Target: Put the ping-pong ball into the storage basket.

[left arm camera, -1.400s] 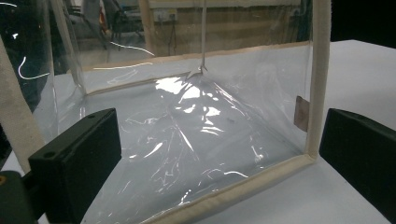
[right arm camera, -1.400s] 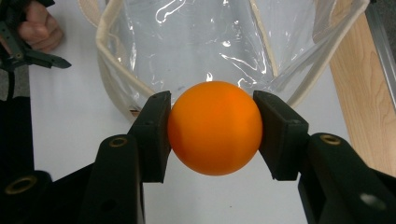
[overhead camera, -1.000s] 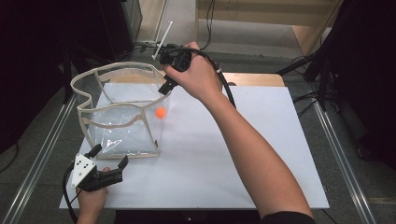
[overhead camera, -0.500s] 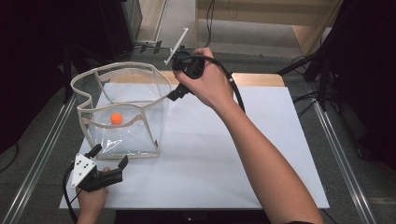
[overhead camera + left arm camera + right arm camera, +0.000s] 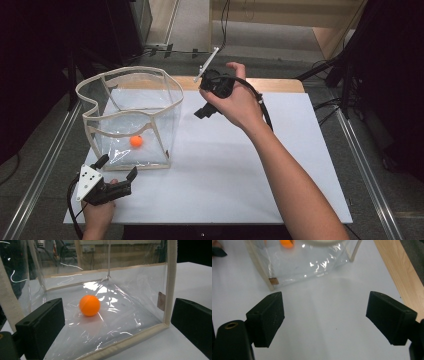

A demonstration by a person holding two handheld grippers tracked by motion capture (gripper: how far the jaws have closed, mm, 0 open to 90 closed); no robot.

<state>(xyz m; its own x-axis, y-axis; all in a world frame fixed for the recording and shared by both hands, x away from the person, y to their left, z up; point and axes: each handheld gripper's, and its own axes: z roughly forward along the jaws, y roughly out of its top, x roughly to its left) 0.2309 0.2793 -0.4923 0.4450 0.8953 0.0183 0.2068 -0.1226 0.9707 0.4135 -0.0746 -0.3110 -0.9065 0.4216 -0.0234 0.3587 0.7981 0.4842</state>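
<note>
A clear plastic box (image 5: 125, 112) with cream trim stands on the white sheet (image 5: 240, 165) at the left. An orange ball (image 5: 136, 141) rests on its floor near the front wall. My left gripper (image 5: 118, 166) sits low at the table's front left corner, just in front of the box, open and empty. Through the box wall (image 5: 172, 277), its view shows the ball (image 5: 90, 305) ahead of the left gripper (image 5: 117, 312). My right gripper (image 5: 204, 107) hangs above the table to the right of the box. Its jaws have just been opening with nothing between them. The right gripper (image 5: 325, 312) looks down on bare sheet, with the box (image 5: 312, 260) and ball (image 5: 287, 243) beyond.
A wooden table edge (image 5: 280, 85) runs along the back, also the wooden edge (image 5: 397, 270) at the right. Metal rails (image 5: 45, 165) flank the table. Cables lie on the floor behind. Open white sheet spreads to the right of the box.
The ball left the right gripper at the box's rim, dropped inside and came to rest on the floor. The right hand moved right and lower, away from the box, jaws wider.
</note>
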